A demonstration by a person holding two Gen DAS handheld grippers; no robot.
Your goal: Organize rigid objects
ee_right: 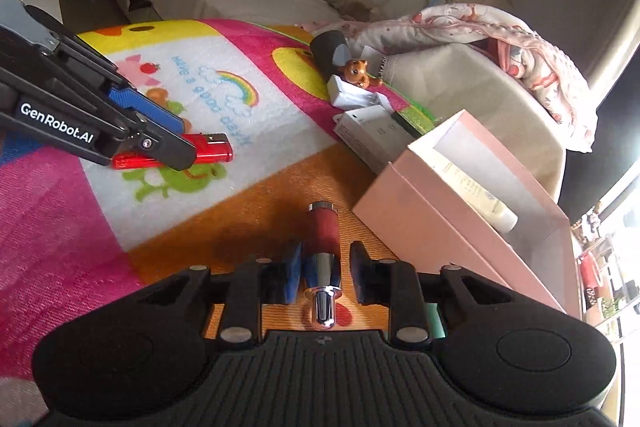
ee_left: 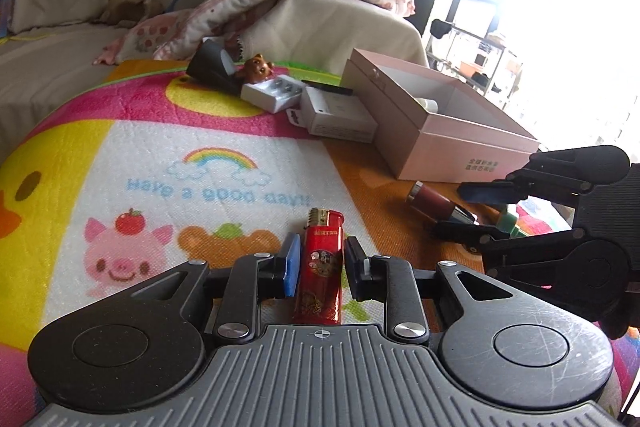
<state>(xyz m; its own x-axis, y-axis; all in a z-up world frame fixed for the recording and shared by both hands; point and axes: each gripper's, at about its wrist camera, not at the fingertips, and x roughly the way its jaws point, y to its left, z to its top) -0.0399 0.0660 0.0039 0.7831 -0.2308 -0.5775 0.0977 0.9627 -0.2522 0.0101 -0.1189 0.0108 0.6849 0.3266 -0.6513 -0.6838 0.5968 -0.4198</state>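
A bright cartoon play mat point(ee_left: 208, 131) covers the surface, with a wide bare white patch from nine o'clock to the centre in the left wrist view. At six o'clock the left gripper point(ee_left: 319, 261) is closed narrowly on a red lighter point(ee_left: 322, 267), glossy, printed, metal cap pointing away, above the mat. In the same view, at twelve o'clock lies a cluster: a dark grey wedge point(ee_left: 208, 67), a brown bear figurine point(ee_left: 259, 67), a white charger point(ee_left: 276, 91) and a white box point(ee_left: 340, 115). At two o'clock stands an open pink box point(ee_left: 460, 147), its near wall bordering the orange mat strip; a cream tube point(ee_right: 480, 199) lies inside, seen in the right wrist view. At three o'clock the right gripper point(ee_right: 325, 267) has a dark red lipstick point(ee_right: 322, 235) with silver ends between its jaws; its pads point(ee_right: 292, 273) stand narrow, and whether they press it I cannot tell
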